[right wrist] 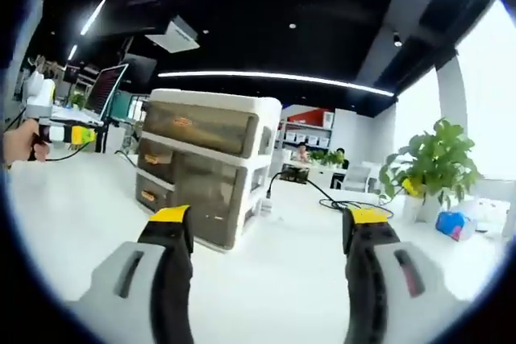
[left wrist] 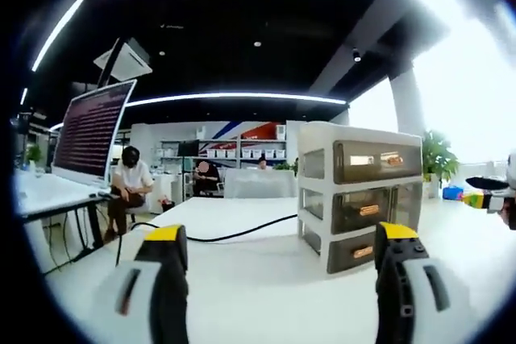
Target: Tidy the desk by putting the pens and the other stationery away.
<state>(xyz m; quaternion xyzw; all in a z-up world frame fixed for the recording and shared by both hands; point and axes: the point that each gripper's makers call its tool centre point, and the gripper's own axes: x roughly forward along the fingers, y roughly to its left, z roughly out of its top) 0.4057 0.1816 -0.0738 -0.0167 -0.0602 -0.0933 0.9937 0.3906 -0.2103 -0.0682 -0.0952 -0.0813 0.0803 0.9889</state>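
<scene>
Both jaws of the left gripper (left wrist: 280, 257) stand wide apart with nothing between them, yellow-tipped, black and grey plastic; same for the right gripper (right wrist: 268, 241), two jaws spread wide and holding nothing. One drawer unit (left wrist: 360, 191) sits on the white desk (left wrist: 242, 279), ahead of the left jaws and toward the right one, its base just beyond the right jaw tip. It has three stacked drawers, smoky translucent fronts in a white boxy frame with rounded corners, small orange items dimly visible inside each; contents too blurred to name. In the right gripper view the same drawer unit (right wrist: 205, 163) is ahead and left of centre, just past the left jaw tip. One black cable (left wrist: 234, 234) runs across the matte desk between the left jaws, beyond them. One tilted monitor (left wrist: 90, 130) stands far left of the left jaws. One potted plant (right wrist: 433, 167), leafy green, stands beyond the right jaw in the right gripper view. Seated people (left wrist: 129, 187) are far back. No pens can be made out on the desk.
</scene>
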